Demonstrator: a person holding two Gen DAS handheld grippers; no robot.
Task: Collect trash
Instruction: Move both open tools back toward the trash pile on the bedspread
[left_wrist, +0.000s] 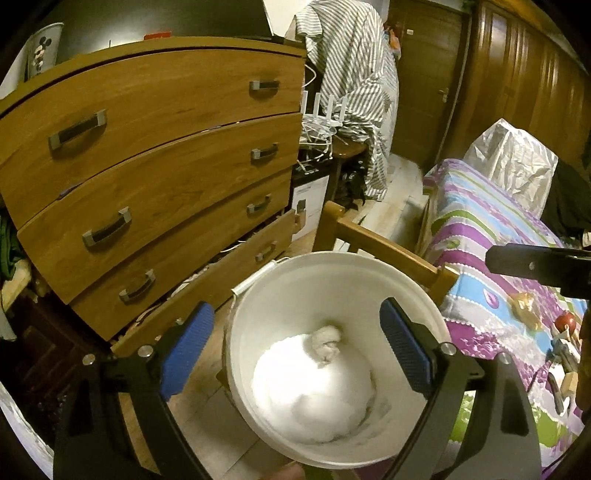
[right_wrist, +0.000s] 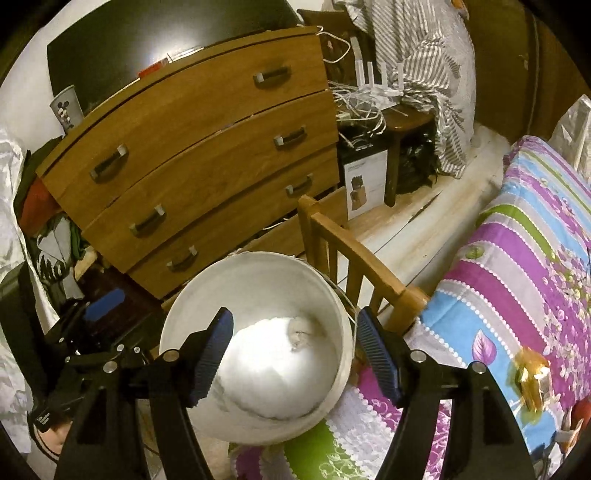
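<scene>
Judging by what lies in the white bucket (left_wrist: 332, 295), part of the collecting is done: a crumpled pale wad (left_wrist: 327, 341) rests on the white mass at its bottom, at about 12 o'clock of the bucket floor in the left wrist view. Both tools hang over the bucket mouth with nothing between their blue pads. The left tool (left_wrist: 297, 354) stands wide, its pads at about 9 and 3 o'clock of the bucket opening; the right tool (right_wrist: 295, 354) is spread moderately wide and likewise empty, so whatever they carried seems to have been let go. What is left sits on the bed (right_wrist: 517, 240), at about 3 o'clock of the bucket: an amber crinkled wrapper (right_wrist: 532, 380) lies on the striped quilt, and beside it, in the left wrist view, a red round object (left_wrist: 567, 321) and some small items I cannot identify. Whether those small items count as trash I cannot tell. My estimate is that the task stands around midway, with the wrapper the likeliest next pick for the right tool.
</scene>
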